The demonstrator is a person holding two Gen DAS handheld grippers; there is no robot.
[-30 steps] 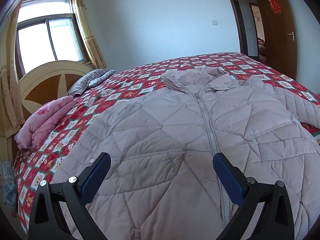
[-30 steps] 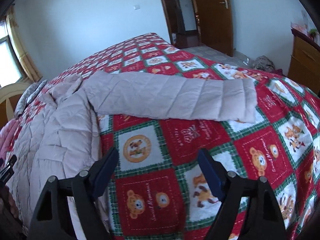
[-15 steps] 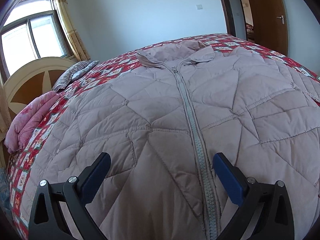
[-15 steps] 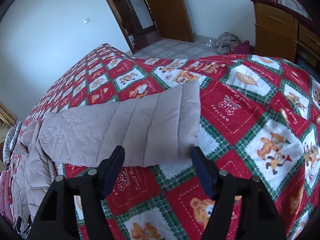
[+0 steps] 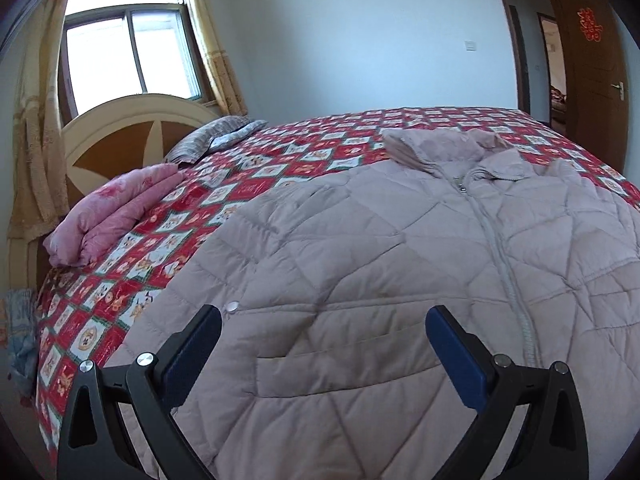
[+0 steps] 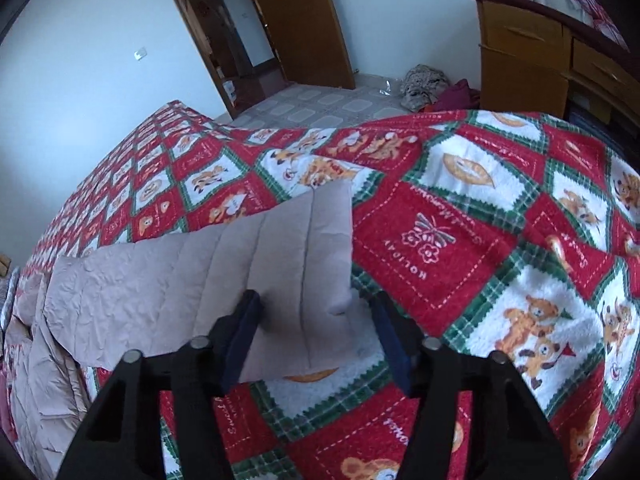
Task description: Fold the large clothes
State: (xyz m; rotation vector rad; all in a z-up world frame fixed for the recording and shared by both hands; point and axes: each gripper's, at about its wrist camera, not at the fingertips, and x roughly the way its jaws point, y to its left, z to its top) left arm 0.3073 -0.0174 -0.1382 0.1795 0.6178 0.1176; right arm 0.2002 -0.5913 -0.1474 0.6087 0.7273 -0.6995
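Left wrist view: pink folded blanket (image 5: pixel 116 212) lies at the far left edge of the bed (image 5: pixel 224 208), near the headboard (image 5: pixel 120 136), with a striped pillow (image 5: pixel 216 140) beyond it. The quilted jacket (image 5: pixel 360 280) lies spread flat, front up, zipper (image 5: pixel 500 256) closed, collar toward the far side. Left tool (image 5: pixel 324 344) hovers over the jacket's lower front, jaws wide apart, nothing between them.

Right wrist view: the jacket body shows at the far left; its sleeve (image 6: pixel 224 280) extends rightward across the red patterned bedspread (image 6: pixel 500 240). Right tool (image 6: pixel 316 332) sits at the cuff end, jaws partly apart with the cuff between them; contact with the fabric cannot be confirmed. A wooden dresser (image 6: pixel 532 52) stands at far right.
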